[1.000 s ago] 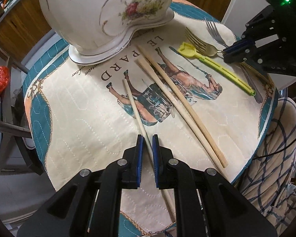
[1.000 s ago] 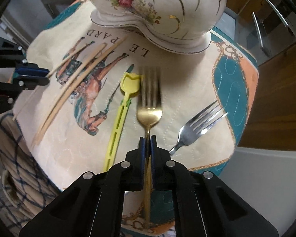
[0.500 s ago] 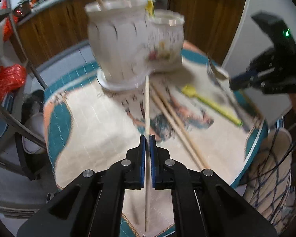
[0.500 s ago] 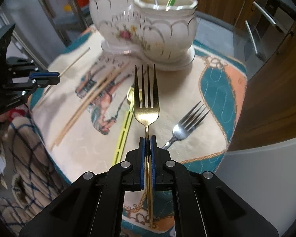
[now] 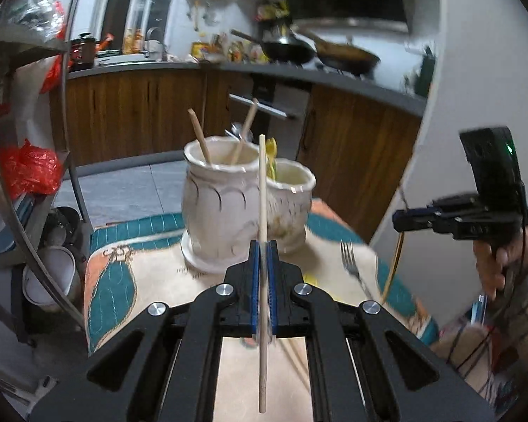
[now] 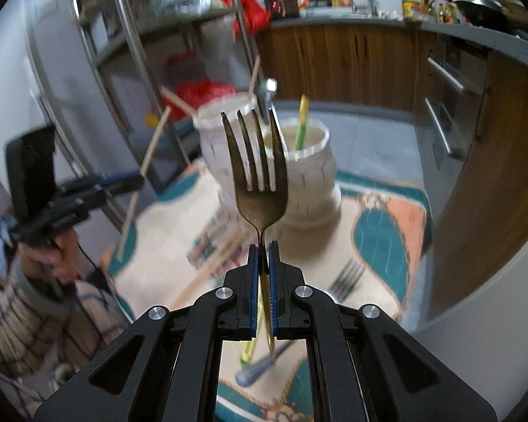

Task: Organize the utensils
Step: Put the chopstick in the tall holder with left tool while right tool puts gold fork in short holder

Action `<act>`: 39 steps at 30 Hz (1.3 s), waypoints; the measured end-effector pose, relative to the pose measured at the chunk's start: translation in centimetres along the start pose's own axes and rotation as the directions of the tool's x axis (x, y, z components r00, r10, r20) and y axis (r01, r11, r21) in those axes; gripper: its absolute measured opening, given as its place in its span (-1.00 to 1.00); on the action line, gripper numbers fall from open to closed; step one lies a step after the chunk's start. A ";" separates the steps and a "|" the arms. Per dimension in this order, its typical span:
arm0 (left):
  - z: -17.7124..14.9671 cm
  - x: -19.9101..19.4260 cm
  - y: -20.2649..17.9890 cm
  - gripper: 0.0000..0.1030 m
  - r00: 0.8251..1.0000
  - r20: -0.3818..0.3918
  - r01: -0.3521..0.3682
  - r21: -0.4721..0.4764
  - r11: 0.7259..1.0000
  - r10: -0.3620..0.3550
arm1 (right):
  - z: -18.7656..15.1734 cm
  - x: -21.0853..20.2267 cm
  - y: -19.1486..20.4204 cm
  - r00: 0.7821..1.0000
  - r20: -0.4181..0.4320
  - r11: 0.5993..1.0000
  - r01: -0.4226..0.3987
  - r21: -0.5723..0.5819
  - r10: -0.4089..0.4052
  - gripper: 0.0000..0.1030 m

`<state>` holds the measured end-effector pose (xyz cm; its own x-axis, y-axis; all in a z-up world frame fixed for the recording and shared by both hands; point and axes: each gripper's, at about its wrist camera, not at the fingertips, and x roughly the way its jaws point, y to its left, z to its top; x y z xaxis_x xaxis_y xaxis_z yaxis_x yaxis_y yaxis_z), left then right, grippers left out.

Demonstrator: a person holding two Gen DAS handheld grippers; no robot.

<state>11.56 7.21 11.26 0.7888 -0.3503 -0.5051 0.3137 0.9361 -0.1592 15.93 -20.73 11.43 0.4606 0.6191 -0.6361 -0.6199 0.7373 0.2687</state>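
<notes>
Left wrist view shows the left gripper [image 5: 263, 263] clamped tight on a single wooden chopstick [image 5: 262, 211], which stands nearly upright between the blue pads, its top end in front of the twin ceramic holder [image 5: 225, 207] at the far side of the table. The taller left cup already holds two chopsticks [image 5: 200, 137] and a metal utensil; the lower right cup holds something yellow-green. To the right, the right gripper [image 5: 401, 219] appears from the side with a gold handle hanging below it, above a silver fork [image 5: 350, 258] lying on the quilted mat [image 5: 151, 281].

Right wrist view has the right gripper [image 6: 263, 256] closed fully on the neck of a gold fork [image 6: 258, 176], tines up and lined up with the holder [image 6: 299, 183] beyond. More chopsticks [image 6: 214, 263] and the silver fork [image 6: 348, 274] lie blurred on the mat below, with a yellow-green utensil [image 6: 248, 351] and a grey handle nearer.

The chopstick is light, stiff and smooth, so it may pivot or slip in the pads; a hold near its middle, as here, looks best for keeping it balanced on the way to the tall cup. The fork is heavier and slick metal, top-heavy when held below the head, so a firm pinch on the flat neck should stop it rolling. The ceramic holder looks fragile, so both should be lowered in rather than dropped.
</notes>
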 end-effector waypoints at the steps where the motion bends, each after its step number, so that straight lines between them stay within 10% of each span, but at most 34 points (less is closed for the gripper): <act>1: 0.3 0.4 0.2 -0.92 1.000 -0.004 0.004 -0.017 1.000 -0.004 | 0.3 -0.1 -0.2 1.000 0.019 1.000 -0.016 0.014 0.015 -0.88; 22: 4.9 4.0 5.7 -0.92 0.992 0.116 -0.025 -0.156 0.987 0.044 | 5.0 -2.9 -1.0 0.968 0.239 0.997 -0.083 -0.011 0.083 -0.88; 39: 10.1 5.4 7.8 -0.92 0.959 0.284 0.090 -0.223 0.971 -0.024 | 11.7 -1.7 0.8 0.961 0.268 0.995 -0.049 -0.088 0.071 -0.88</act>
<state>23.63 12.32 15.88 0.8987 -0.3672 -0.2397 0.2574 0.8843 -0.3895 22.07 -18.06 21.19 0.5687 0.7195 -0.3985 -0.6952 0.6794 0.2346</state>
